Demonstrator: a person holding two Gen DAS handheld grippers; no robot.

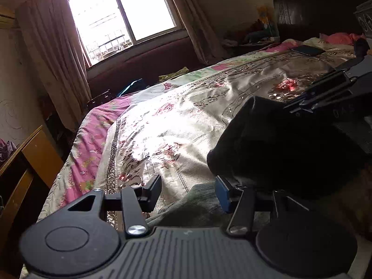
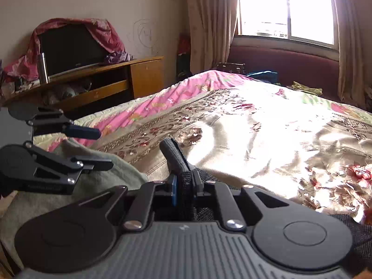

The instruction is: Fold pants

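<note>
At the near edge of the bed (image 1: 186,107), the right gripper (image 2: 184,186) pinches a raised fold of the dark pants (image 1: 279,148), apparently to carry it over, while the left gripper (image 1: 188,190) waits open beside them.

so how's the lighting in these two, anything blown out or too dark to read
Left wrist view: the window is blown out, glare whitens the bedspread, and the pants are a near-black mass. Right wrist view: the same window is blown out and the bedspread washes white.
</note>
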